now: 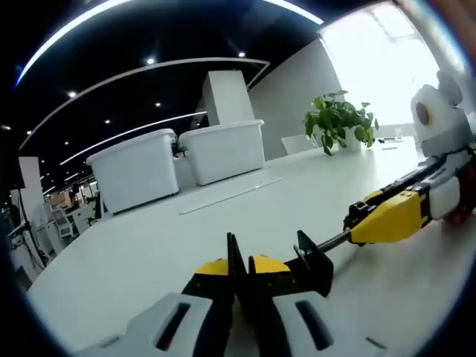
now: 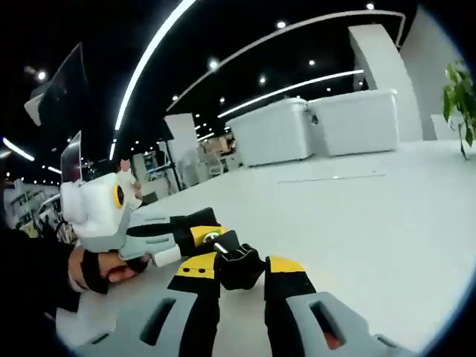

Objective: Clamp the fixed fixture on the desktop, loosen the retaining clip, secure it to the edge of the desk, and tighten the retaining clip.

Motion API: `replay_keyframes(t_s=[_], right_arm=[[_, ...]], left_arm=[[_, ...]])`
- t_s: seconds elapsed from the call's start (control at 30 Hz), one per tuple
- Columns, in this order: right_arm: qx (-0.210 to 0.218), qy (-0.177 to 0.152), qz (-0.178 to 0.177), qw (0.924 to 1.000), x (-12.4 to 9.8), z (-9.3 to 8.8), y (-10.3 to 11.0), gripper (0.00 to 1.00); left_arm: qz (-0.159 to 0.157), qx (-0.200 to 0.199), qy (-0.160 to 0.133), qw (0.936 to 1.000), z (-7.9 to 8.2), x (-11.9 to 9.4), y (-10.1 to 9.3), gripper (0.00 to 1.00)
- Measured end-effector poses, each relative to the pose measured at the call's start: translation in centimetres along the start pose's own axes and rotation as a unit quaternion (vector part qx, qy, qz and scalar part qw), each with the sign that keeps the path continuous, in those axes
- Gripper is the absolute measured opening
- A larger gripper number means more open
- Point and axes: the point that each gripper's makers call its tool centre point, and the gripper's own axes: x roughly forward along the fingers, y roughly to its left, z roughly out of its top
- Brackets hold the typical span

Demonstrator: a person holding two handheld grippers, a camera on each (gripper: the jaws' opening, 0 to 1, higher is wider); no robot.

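Observation:
The fixture is a small black clamp with a metal screw rod (image 1: 327, 243), lying low over the white desk (image 1: 223, 216). My left gripper (image 1: 239, 262) is shut on a thin black plate of the fixture, whose black block (image 1: 314, 266) sits just right of the jaws. The right gripper (image 1: 362, 217) reaches in from the right and holds the rod's far end. In the right gripper view my right gripper (image 2: 239, 260) is shut on the fixture's black knob (image 2: 239, 274). The left gripper (image 2: 202, 232) meets it from the left, held by a person's hand (image 2: 97, 271).
Two white lidded bins (image 1: 137, 171) (image 1: 223, 149) stand at the desk's far side, with a potted plant (image 1: 338, 119) farther right. The desk's left edge (image 1: 44, 275) drops off toward an office area. Broad bare desktop (image 2: 357, 223) lies ahead of the right gripper.

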Motion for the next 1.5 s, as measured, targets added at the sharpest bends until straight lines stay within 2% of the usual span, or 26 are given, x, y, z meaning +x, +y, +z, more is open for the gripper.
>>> replay_keyframes(t_s=[0.07,0.1,0.17,0.23,0.33,0.37,0.5,0.63,0.87,1.0,1.1,1.17,1.2,1.23,1.27,1.33,1.47,1.5], right_arm=[[-0.074,-0.004,-0.013,0.9972,0.1,0.2,0.0,0.20],[-0.116,-0.009,-0.019,0.9931,0.1,0.3,0.1,0.20],[-0.167,-0.014,-0.028,0.9855,-0.1,0.3,0.5,0.20],[-0.191,-0.017,-0.034,0.9808,-0.1,0.4,0.5,0.20],[-0.258,-0.021,-0.050,0.9645,-0.3,0.5,0.8,0.20],[-0.270,-0.019,-0.055,0.9611,-0.3,0.3,0.9,0.20],[-0.338,-0.026,-0.065,0.9385,-0.3,0.6,1.1,0.20],[-0.381,-0.026,-0.077,0.9209,-0.2,0.7,1.1,0.21],[-0.435,-0.033,-0.089,0.8953,-0.3,0.8,1.5,0.21],[-0.441,-0.035,-0.088,0.8926,-0.3,0.9,1.5,0.22],[-0.458,-0.039,-0.088,0.8834,-0.3,1.0,1.7,0.22],[-0.466,-0.037,-0.081,0.8802,-0.3,1.1,1.8,0.22],[-0.465,-0.035,-0.074,0.8816,-0.3,1.1,1.8,0.22],[-0.456,-0.032,-0.066,0.8869,-0.2,0.9,1.9,0.22],[-0.417,-0.026,-0.058,0.9066,-0.3,0.9,1.7,0.23],[-0.358,-0.029,-0.041,0.9324,-0.4,1.2,1.8,0.24],[-0.212,-0.019,-0.016,0.9769,-0.9,1.5,1.1,0.32],[-0.182,-0.018,-0.010,0.9830,-1.1,1.6,1.1,0.35]], left_arm=[[0.001,0.004,0.000,1.0000,0.0,0.1,0.0,0.07],[0.001,0.004,0.000,1.0000,0.0,0.1,0.0,0.07],[0.001,0.004,0.000,1.0000,0.0,0.1,0.0,0.07],[0.001,0.002,0.000,1.0000,0.0,0.2,0.0,0.07],[0.001,0.000,0.000,1.0000,0.0,0.2,0.0,0.07],[0.000,-0.003,0.001,1.0000,0.0,0.3,0.0,0.07],[0.000,-0.003,0.001,1.0000,0.0,0.4,0.0,0.07],[0.001,-0.005,0.001,1.0000,0.1,0.4,0.0,0.07],[0.002,-0.008,0.002,1.0000,0.1,0.3,0.0,0.07],[0.002,-0.010,0.002,0.9999,0.0,0.3,0.1,0.07],[0.002,-0.010,0.002,0.9999,0.0,0.3,0.1,0.07],[0.002,-0.009,0.002,1.0000,0.1,0.3,0.0,0.07],[0.002,-0.008,0.002,1.0000,0.1,0.3,0.0,0.07],[0.002,-0.008,0.002,1.0000,0.1,0.2,0.0,0.07],[0.003,-0.007,0.002,1.0000,0.1,0.2,0.0,0.07],[0.003,-0.006,0.001,1.0000,0.1,0.2,0.0,0.07],[0.002,-0.004,0.001,1.0000,0.1,0.2,0.0,0.07],[0.002,-0.004,0.001,1.0000,0.1,0.2,0.0,0.07]])
